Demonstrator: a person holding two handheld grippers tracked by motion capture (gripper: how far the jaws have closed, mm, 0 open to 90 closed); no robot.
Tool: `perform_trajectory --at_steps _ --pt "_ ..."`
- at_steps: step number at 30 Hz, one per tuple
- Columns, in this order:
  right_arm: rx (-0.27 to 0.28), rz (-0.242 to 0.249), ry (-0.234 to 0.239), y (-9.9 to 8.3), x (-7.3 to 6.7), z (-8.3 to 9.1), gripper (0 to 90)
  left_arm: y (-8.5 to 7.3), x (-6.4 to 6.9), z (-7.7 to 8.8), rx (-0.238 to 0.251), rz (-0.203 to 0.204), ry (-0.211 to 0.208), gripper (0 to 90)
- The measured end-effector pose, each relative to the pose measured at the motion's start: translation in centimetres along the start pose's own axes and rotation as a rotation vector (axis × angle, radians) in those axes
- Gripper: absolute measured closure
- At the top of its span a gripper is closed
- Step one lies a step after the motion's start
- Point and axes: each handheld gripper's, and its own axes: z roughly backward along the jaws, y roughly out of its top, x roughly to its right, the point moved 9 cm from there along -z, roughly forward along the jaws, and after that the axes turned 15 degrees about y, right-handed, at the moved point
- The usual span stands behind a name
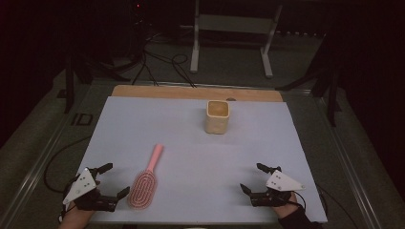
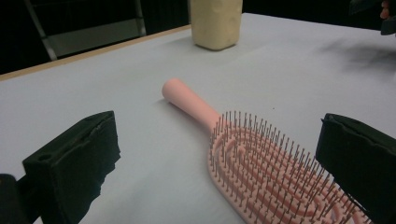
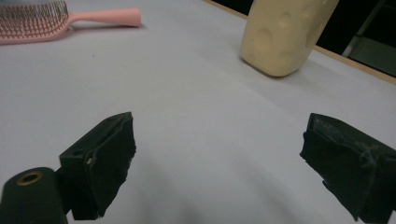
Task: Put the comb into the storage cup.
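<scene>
Resting at the near edge of the pale blue table (image 1: 200,157), two hand-held grippers frame the work area, both with jaws spread wide and holding nothing.

Item 1, near left: left gripper (image 1: 111,180), grey plate on top, a hand behind it. In the left gripper view its black jaws stand far apart, with the head of the brush lying between and just ahead of them.

Item 2, near right: right gripper (image 1: 253,177), likewise gaping, bare table ahead of it, well apart from the brush and the cup.

Item 3, near left of centre: pink hairbrush (image 1: 145,180), lying flat with bristles up, its vented oval head near and just beside the left gripper, its round handle pointing far and slightly right. Judged light and rigid plastic; the smooth handle (image 2: 189,100) may slip or roll in a loose pinch. The pins (image 2: 275,158) look springy and would give an uneven seat, so the head is a poor place to clamp. Best hold is likely across the handle near its neck, jaws closing on the two sides.

Item 4, far centre: cream square cup (image 1: 217,116), upright, open mouth up, dimpled walls seen in the right gripper view. It seems stiff, possibly ceramic or moulded plastic; which cannot be told. Well apart from the brush, it could tip if knocked at the rim.
</scene>
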Motion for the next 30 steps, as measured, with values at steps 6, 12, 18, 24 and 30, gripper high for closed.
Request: perform_trajectory --at_steps 6,12,18,24,30 --pt "-0.006 -0.004 0.012 -0.1 -0.2 -0.2 9.4 0.1 0.1 0.1 0.002 -0.008 -0.003 0.0" --pt "-0.006 -0.005 0.018 -0.1 -0.2 -0.3 9.4 0.1 0.2 0.1 -0.001 -0.013 -0.001 0.0" --pt "-0.001 0.0 0.01 0.1 -0.1 -0.3 9.4 0.2 0.3 0.2 -0.005 -0.009 -0.015 0.0" --pt "0.001 -0.006 0.005 0.1 0.0 -0.3 9.4 0.6 0.7 0.3 0.006 -0.022 -0.016 0.0" --pt "0.009 -0.017 0.002 0.2 0.1 -0.2 9.4 1.7 1.0 0.3 0.017 -0.015 -0.042 0.0"
